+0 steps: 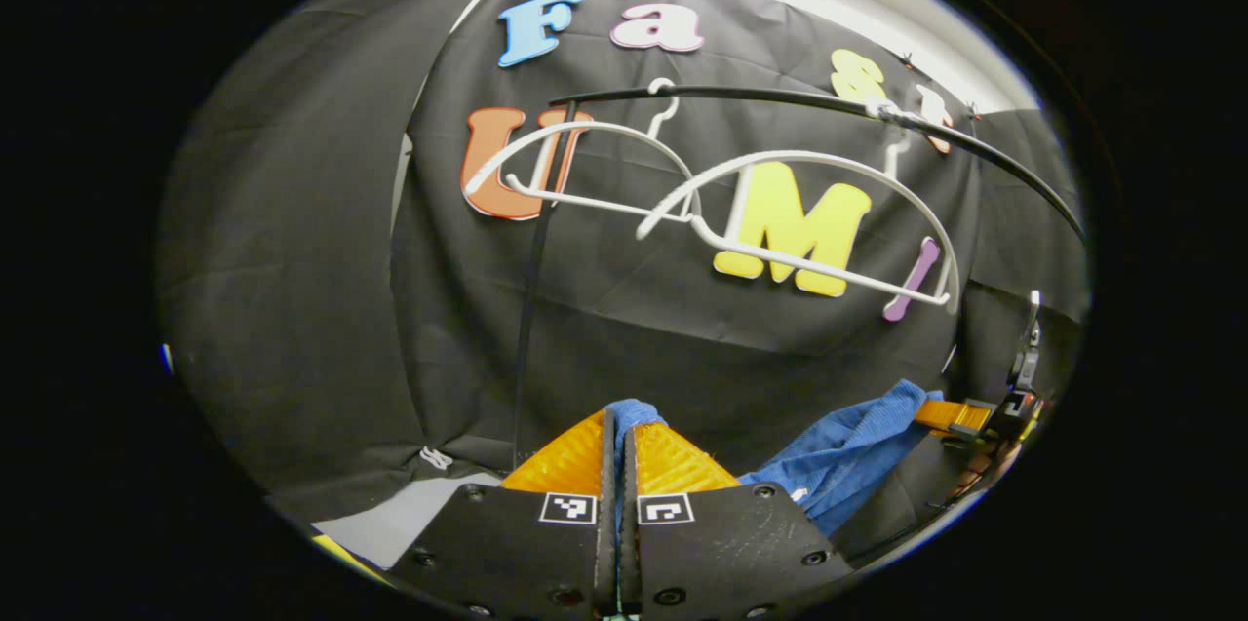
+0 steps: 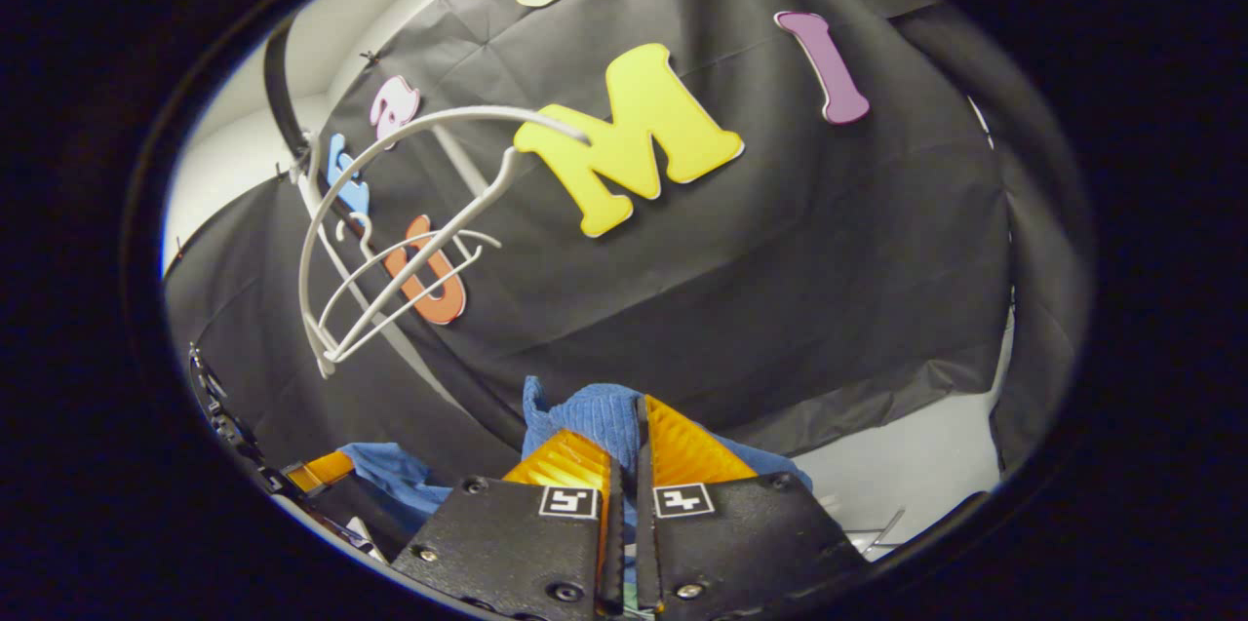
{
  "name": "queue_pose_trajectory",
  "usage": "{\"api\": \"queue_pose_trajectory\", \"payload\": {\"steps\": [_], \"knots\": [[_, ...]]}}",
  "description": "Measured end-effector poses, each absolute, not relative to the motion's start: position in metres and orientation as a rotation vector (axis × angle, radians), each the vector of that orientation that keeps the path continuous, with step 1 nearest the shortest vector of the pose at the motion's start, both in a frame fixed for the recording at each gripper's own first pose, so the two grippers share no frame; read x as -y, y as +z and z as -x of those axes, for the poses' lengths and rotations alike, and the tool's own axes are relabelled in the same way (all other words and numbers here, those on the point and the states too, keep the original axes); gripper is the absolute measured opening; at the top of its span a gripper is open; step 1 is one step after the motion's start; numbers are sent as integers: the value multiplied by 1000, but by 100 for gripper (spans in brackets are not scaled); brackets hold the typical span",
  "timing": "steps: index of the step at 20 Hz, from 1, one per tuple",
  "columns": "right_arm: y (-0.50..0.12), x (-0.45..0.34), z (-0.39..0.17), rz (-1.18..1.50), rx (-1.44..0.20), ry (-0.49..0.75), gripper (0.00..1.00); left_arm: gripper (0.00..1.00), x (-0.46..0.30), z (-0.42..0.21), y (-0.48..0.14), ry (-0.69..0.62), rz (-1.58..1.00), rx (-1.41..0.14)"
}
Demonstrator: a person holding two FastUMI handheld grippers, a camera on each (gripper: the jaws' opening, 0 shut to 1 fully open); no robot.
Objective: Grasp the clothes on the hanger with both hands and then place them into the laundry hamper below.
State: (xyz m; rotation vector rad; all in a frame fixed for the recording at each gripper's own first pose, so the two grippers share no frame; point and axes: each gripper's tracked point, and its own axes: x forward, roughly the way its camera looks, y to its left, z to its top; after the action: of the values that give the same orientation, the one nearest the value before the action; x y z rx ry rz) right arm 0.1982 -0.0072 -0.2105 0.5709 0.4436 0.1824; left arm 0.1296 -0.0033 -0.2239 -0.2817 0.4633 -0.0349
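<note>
The blue terry-cloth garment (image 1: pixel 838 460) is off the hangers and stretched between the two tools: in the left gripper view, the left gripper (image 1: pixel 618 450) has its jaws closed on one bunched edge of the cloth, a small tuft of blue poking up between the ribbed pads, while the fabric runs off to the lower right toward the right gripper (image 1: pixel 960 416), seen there from afar and also pinching the cloth. In the right gripper view, the right gripper (image 2: pixel 629 450) likewise has its jaws clamped on a fold of the blue cloth (image 2: pixel 595 411), which spills out on both sides of the fingers and trails down to the left. Holding it at two separated points looks deliberate: it keeps the garment spread and under control rather than dangling as one lump, which should make it easier to lower into a container. Above, two bare white plastic hangers (image 1: pixel 780 221) hang from a thin black rail (image 1: pixel 780 97), both without clothing, so the taking-off part of the task appears done. The laundry hamper is not identifiable in these pictures; it should lie below the grippers. What remains, by this reckoning, is to carry the cloth downward and release both grips once it is over the hamper.
</note>
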Motion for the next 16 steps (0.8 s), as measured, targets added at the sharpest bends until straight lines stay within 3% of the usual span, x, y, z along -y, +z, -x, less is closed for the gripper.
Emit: {"api": "queue_pose_trajectory", "payload": {"steps": [10,11,12,13,15,16], "knots": [[-191,-109,-165,-555,-496,440,8,1,44,-109,-201,-191,261,-455],[-190,-122,-163,-562,-504,466,8,7,49,-106,-200,-206,253,-455],[-187,-133,-160,-571,-509,492,8,7,53,-105,-199,-218,243,-453],[-183,-141,-156,-583,-513,515,8,0,56,-104,-197,-230,238,-452],[-174,-154,-158,-617,-518,565,8,0,63,-102,-193,-254,252,-448],[-169,-164,-158,-642,-520,591,8,7,64,-101,-191,-257,260,-445]]}}
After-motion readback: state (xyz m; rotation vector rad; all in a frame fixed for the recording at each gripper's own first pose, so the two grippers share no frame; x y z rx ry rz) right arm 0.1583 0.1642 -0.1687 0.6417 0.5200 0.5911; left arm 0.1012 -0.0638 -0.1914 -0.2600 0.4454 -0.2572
